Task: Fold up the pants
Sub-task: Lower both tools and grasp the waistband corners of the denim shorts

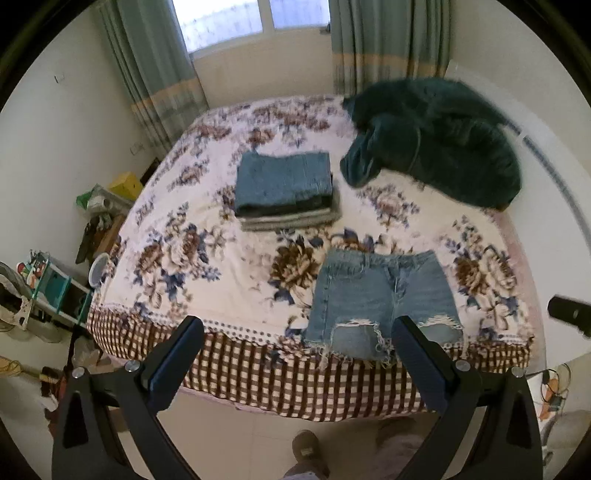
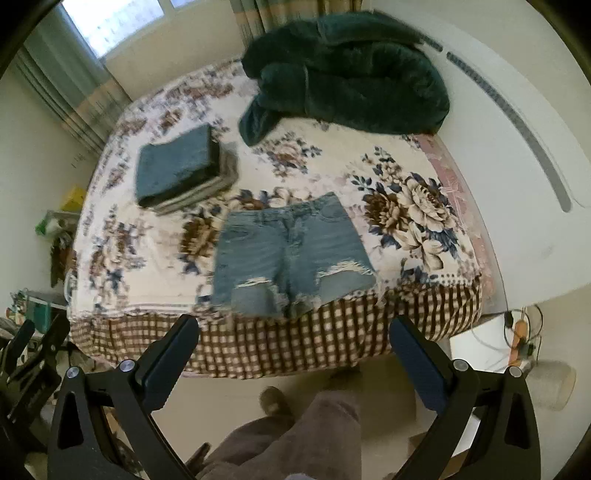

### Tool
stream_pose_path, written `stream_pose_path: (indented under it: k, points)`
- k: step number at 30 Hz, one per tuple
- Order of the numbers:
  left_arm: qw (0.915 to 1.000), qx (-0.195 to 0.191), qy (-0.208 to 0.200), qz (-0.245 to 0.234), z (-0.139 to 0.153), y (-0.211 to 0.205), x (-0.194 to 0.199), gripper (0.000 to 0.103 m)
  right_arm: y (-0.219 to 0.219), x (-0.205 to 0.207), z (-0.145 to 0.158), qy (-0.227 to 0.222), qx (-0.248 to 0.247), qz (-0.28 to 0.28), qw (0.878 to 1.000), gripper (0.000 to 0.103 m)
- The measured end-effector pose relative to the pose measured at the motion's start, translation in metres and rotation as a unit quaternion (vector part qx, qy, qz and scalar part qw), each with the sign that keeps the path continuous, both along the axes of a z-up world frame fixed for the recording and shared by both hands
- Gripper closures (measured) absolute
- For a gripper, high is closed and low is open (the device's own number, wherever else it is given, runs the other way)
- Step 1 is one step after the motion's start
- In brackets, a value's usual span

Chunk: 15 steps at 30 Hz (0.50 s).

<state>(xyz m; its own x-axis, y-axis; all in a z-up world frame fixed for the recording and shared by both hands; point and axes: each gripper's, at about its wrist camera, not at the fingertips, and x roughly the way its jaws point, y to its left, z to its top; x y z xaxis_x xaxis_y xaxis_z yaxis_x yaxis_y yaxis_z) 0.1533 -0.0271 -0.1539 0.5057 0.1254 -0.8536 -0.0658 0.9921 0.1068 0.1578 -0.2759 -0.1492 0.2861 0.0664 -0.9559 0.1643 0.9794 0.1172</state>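
Light-blue denim shorts (image 1: pixel 380 295) (image 2: pixel 288 254) with frayed, ripped hems lie flat, unfolded, waistband away, at the bed's near edge.

1. A bed (image 1: pixel 229 273) covered in a floral spread, its checked brown-and-white border hanging over the near edge.
2. A dark green fleecy blanket (image 1: pixel 443 147) heaped at the bed's far right corner.
3. Green curtains (image 1: pixel 155 74) with a tan band flank a bright window (image 1: pixel 251 18).
4. A cluttered teal shelf (image 1: pixel 59 288) and a yellow box (image 1: pixel 125 184) stand left of the bed.
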Motion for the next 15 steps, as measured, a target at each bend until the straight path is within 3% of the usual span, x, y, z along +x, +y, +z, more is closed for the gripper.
stream_pose_path:
  k: [4,5,6,8,12,15]
  points:
    - [0.9991,-0.004,0.035,0.022,-0.062,-0.044,0.047,0.0,-0.053,0.073,-0.07,0.032,0.009,0.017,0.999,0.003]
    - [0.9984,-0.003,0.046,0.031,-0.084,-0.058,0.061,0.0,-0.067,0.094,-0.092,0.044,0.012,0.027,0.999,0.014]
    - [0.9975,-0.005,0.058,0.041,-0.105,-0.07,0.073,0.0,-0.08,0.112,-0.113,0.058,0.017,0.037,0.997,0.031]
    - [0.9937,-0.024,0.091,0.061,-0.154,-0.095,0.096,0.0,-0.107,0.15,-0.165,0.09,0.021,0.061,0.994,0.048]
    - [0.9783,-0.081,0.167,0.093,-0.255,-0.157,0.127,0.0,-0.152,0.209,-0.255,0.135,0.012,0.092,0.986,0.048]
    - [0.9737,-0.09,0.192,0.083,-0.309,-0.218,0.137,0.0,-0.18,0.249,-0.321,0.164,0.02,0.11,0.98,0.043]
